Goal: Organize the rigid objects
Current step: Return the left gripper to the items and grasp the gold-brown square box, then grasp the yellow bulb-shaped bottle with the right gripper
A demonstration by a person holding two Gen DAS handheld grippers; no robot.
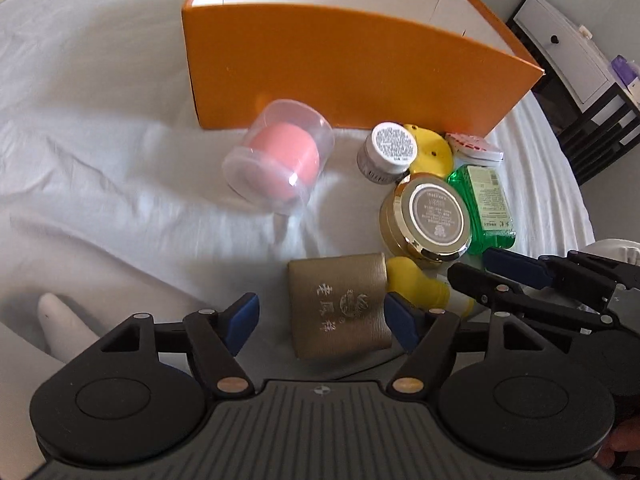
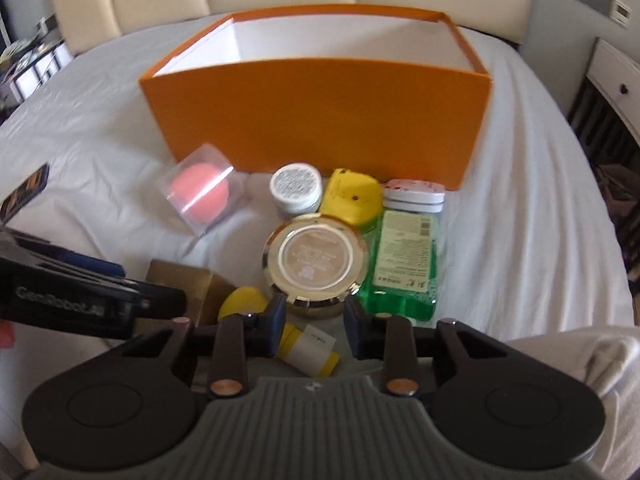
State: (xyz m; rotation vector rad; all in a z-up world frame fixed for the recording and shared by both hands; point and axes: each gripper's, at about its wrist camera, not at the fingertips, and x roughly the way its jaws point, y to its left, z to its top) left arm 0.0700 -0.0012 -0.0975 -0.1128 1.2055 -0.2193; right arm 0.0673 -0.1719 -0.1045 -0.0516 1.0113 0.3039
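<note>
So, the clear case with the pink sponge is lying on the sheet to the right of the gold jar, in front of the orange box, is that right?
Not quite: the clear case lies to the left of the gold jar, not the right, as the right wrist view shows. It is on the sheet, in front of the orange box.

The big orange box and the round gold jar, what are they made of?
The orange box looks like stiff matte cardboard: flat thin walls, white inside, a dull surface with no glare. The gold jar has a shiny metallic-looking rim that catches bright light, though it could be gold-coated plastic; its body looks like translucent amber glass or plastic.
</note>
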